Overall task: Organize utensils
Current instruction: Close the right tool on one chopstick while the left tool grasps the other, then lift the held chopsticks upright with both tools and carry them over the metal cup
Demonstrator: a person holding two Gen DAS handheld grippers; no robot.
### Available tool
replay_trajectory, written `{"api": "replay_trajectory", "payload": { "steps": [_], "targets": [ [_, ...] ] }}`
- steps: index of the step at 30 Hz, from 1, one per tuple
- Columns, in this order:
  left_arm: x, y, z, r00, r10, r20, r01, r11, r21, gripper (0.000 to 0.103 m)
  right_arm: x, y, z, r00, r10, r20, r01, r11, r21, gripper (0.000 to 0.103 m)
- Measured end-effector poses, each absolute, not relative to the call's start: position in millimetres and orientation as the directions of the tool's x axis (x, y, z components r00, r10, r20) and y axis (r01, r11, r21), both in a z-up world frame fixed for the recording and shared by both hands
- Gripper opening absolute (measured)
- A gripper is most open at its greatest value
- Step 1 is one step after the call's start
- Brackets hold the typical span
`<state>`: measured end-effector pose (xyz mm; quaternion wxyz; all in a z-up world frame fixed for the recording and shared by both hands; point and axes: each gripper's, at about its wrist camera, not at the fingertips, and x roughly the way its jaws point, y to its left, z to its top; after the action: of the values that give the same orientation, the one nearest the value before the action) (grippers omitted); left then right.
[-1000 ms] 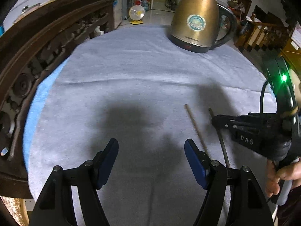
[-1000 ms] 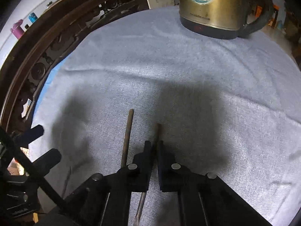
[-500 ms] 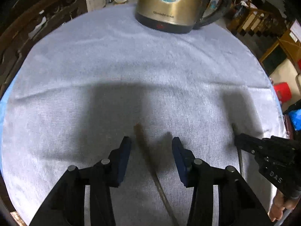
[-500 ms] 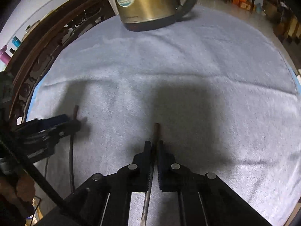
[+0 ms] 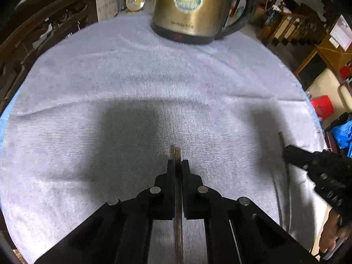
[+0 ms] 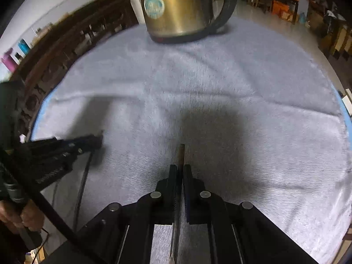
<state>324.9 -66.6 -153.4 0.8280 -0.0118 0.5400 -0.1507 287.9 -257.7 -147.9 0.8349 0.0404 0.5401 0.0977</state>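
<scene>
Since a second ago my left claw [image 5: 177, 165] has been closing and now clamps one chopstick [image 5: 177, 154], its long axis running from 6 to 12 o'clock toward the kettle [image 5: 190, 8]. My right claw [image 6: 180, 169] stays clamped on the other chopstick [image 6: 181, 154], lying parallel, at 3 o'clock of the left, well apart over the towel-covered table [image 5: 110, 77].

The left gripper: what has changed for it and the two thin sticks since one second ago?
The left gripper moved over the thin brown stick lying on the grey cloth; its jaws have just been closing and now clamp it. The right gripper stays shut on the other thin dark stick and has drawn away sideways. The gold metal kettle stayed in place.
</scene>
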Motion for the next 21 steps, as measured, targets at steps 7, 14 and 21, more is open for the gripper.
{"api": "replay_trajectory", "payload": {
  "steps": [7,14,21],
  "targets": [
    [283,-35,-89,0.519,-0.313,-0.795,0.257,0.945,-0.204,0.005,250,-277,-91,0.566,0.243,-0.788,-0.097,0.969,0.229,0.006],
    [231,-1,-36,0.649,-0.339,-0.681,0.267,0.94,-0.214,0.005,191,-302,-44,0.716,0.233,-0.658,-0.057,0.959,0.277,0.006],
    [164,28,-4,0.754,-0.329,-0.569,0.247,0.944,-0.219,0.005,106,-305,7,0.835,0.167,-0.524,-0.025,0.963,0.267,0.006]
  ]
}}
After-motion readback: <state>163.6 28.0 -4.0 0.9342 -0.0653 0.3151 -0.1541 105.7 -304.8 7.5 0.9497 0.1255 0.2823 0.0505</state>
